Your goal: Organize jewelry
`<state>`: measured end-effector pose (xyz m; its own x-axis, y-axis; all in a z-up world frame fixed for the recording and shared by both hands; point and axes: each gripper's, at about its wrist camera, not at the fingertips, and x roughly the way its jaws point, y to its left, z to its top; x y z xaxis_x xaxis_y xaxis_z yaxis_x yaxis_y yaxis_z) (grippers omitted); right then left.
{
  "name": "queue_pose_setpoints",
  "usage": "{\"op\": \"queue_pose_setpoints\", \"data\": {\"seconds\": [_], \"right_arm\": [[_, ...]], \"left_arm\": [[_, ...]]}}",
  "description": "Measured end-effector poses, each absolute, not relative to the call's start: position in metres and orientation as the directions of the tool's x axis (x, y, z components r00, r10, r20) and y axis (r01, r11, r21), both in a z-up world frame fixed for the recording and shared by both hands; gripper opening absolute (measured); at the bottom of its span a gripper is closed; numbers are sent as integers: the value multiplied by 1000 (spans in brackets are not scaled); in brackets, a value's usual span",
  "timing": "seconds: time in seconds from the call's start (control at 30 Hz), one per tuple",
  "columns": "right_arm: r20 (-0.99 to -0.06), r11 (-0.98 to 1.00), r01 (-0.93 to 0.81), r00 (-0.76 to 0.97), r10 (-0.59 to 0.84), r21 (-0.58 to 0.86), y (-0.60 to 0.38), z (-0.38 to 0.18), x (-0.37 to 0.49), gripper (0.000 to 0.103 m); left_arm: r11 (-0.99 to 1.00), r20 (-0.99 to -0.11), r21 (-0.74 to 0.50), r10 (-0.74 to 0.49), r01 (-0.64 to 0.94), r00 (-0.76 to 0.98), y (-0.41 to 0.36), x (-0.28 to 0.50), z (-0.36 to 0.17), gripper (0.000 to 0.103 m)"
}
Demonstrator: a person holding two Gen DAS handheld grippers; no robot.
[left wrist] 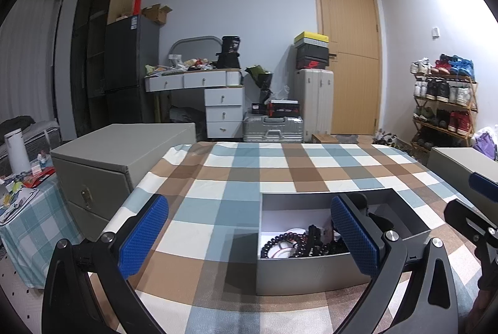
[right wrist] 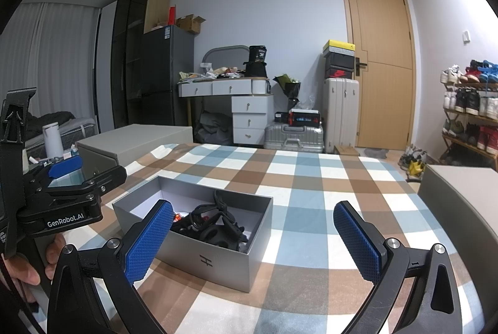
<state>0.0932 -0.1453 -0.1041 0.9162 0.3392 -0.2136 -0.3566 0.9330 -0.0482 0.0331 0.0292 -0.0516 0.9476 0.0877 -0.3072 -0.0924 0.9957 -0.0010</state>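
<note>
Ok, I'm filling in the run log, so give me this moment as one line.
left gripper: open, empty | right gripper: open, empty | grey box: lidless, on checked cloth | jewelry: tangled inside box

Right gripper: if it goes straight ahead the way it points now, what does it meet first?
Probably nothing but the checked tablecloth. The right gripper is open; the grey box of jewelry lies by its left finger, left of centre. Straight ahead the way looks free, though depth is hard to judge.
</note>
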Motion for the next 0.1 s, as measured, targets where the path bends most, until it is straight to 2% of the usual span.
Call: {"op": "queue_pose_setpoints", "data": {"seconds": [0.1], "right_arm": [[-214,933,-356,916,339,-48,-145,-104,93,103]], "left_arm": [[998,-311,4,66,-68,948,27,33,-51,102]]}}
